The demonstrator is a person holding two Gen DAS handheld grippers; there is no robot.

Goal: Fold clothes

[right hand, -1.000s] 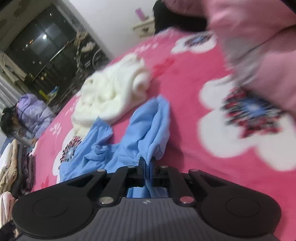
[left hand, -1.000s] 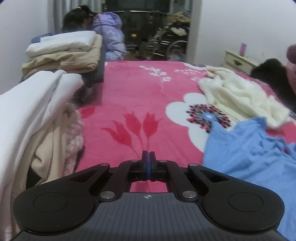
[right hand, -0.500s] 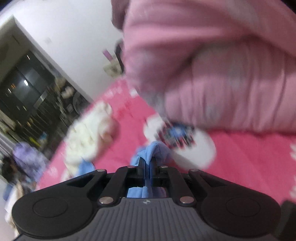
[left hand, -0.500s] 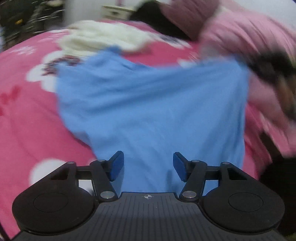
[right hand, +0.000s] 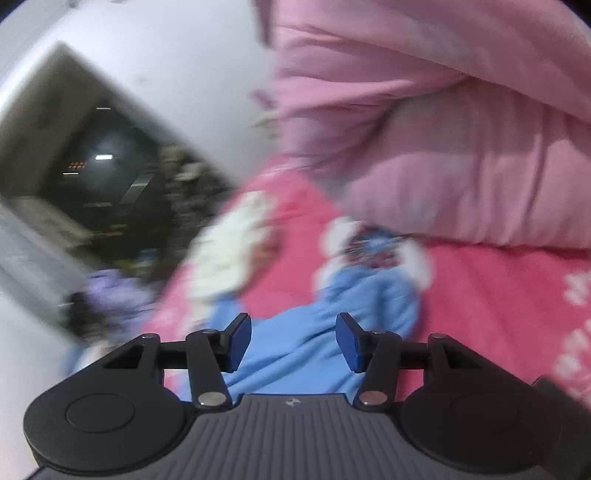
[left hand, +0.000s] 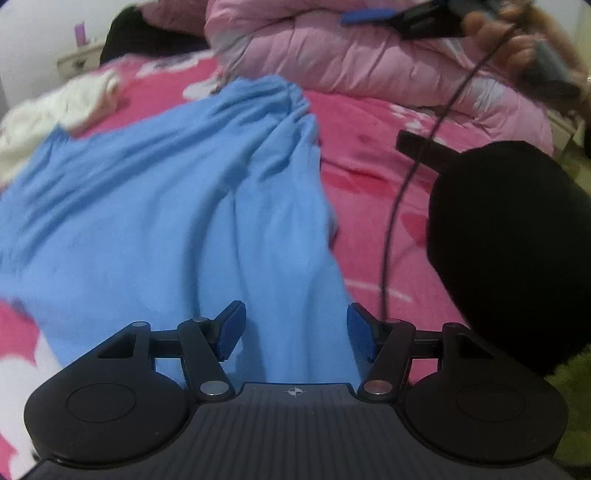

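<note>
A light blue garment [left hand: 177,192] lies spread and wrinkled on the pink flowered bed cover [left hand: 373,192]. My left gripper [left hand: 293,332] is open just above the garment's near edge, holding nothing. My right gripper [right hand: 293,341] is open over another part of the same blue garment [right hand: 332,332], with cloth lying between its blue pads but not clamped. The right wrist view is blurred by motion. The right gripper also shows in the left wrist view [left hand: 402,20], high at the upper right.
A pink quilt [left hand: 369,62] is heaped along the far side of the bed. A cream fleece garment [left hand: 48,107] lies at the far left. A black sleeve [left hand: 517,243] and a cable [left hand: 391,229] cross the right side. A bedside table [left hand: 79,61] stands behind.
My right gripper has opened and let go of the blue garment. My left gripper opened earlier, swung right over the garment and stays open. The garment now lies spread on the bed.
</note>
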